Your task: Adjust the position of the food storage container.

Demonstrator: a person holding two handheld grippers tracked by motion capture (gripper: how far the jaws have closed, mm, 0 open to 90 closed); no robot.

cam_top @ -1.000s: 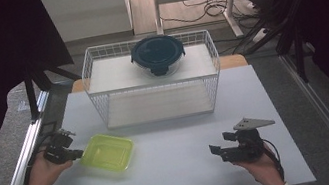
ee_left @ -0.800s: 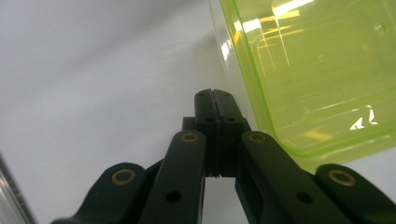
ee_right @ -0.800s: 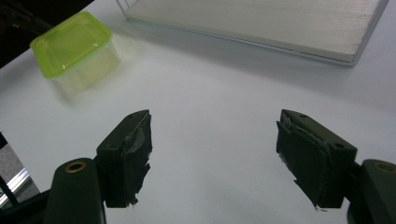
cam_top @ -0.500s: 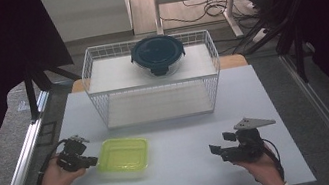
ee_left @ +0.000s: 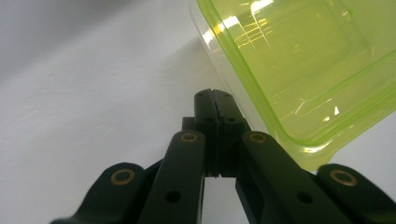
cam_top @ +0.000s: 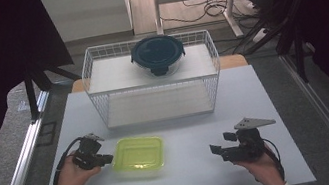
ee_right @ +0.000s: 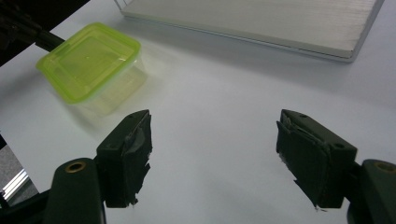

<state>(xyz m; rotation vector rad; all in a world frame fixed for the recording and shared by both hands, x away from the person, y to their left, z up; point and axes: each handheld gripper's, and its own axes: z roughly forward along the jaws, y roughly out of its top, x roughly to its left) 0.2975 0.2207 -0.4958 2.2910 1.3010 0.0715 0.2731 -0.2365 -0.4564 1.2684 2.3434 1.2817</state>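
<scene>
The left gripper has its jaws pressed fully together with nothing between them, and their closed tip sits against the side wall of the yellow-green plastic container. That reads as a push rather than a grasp, a closed tip making a firm nose for sliding the box along. The container rests flat on the white counter, in front of the white wire rack, left of centre. The right gripper hovers low at the near right, well apart from the container, jaws spread wide and empty, likely waiting to receive it. On the rack's top shelf sits a round container with a dark blue lid. Compared with a second ago, the yellow-green container has slid rightward toward the middle and squared up with the counter edge, the left hand following it; the right gripper is unchanged.
</scene>
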